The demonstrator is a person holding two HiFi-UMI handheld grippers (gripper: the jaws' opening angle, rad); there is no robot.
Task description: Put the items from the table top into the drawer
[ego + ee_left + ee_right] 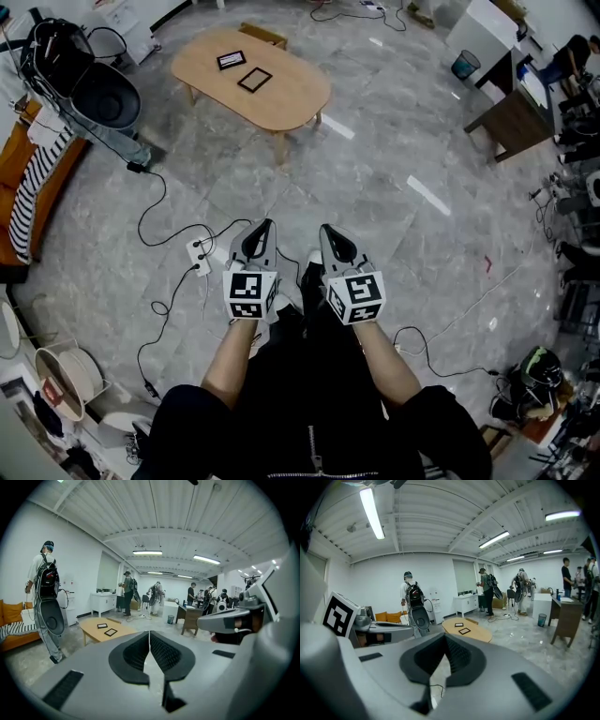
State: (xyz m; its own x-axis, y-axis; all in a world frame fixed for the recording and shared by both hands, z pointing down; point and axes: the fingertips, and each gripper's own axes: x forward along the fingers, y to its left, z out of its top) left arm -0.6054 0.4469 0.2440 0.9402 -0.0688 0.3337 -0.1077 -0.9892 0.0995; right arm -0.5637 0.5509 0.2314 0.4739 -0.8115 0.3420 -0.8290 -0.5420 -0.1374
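Two flat black square-framed items (pixel 231 60) lie near each other without touching on the light wooden oval tabletop (pixel 300 103). It stands well away across the grey marbled floor (pixel 403 150) from the person holding the grippers. Both grippers are held out low in front of the body, side by side. The left gripper (pixel 265 225) has its black ribbed fingers (pixel 164 651) pressed together with nothing between them, and the right gripper (pixel 326 230) likewise has its fingers (pixel 457 656) closed on nothing. The step in hand looks like the approach, since nothing has been picked up and the tabletop is out of reach.

To do it well, I judge the walk should skirt the white power strip (pixel 197 255) and the black cables (pixel 141 232) trailing over the floor just ahead on the left, which could catch a foot. Another person wearing a black backpack rig (pixel 47 597) stands near the left end of the tabletop, so coming in from the open right side seems safer. The fingers need opening before reaching down. Because the items are thin and lie flat, a low, shallow approach at one edge will probably be needed to grip them. Which drawer is meant I cannot tell, though a white cabinet (pixel 104 604) shows against the far wall
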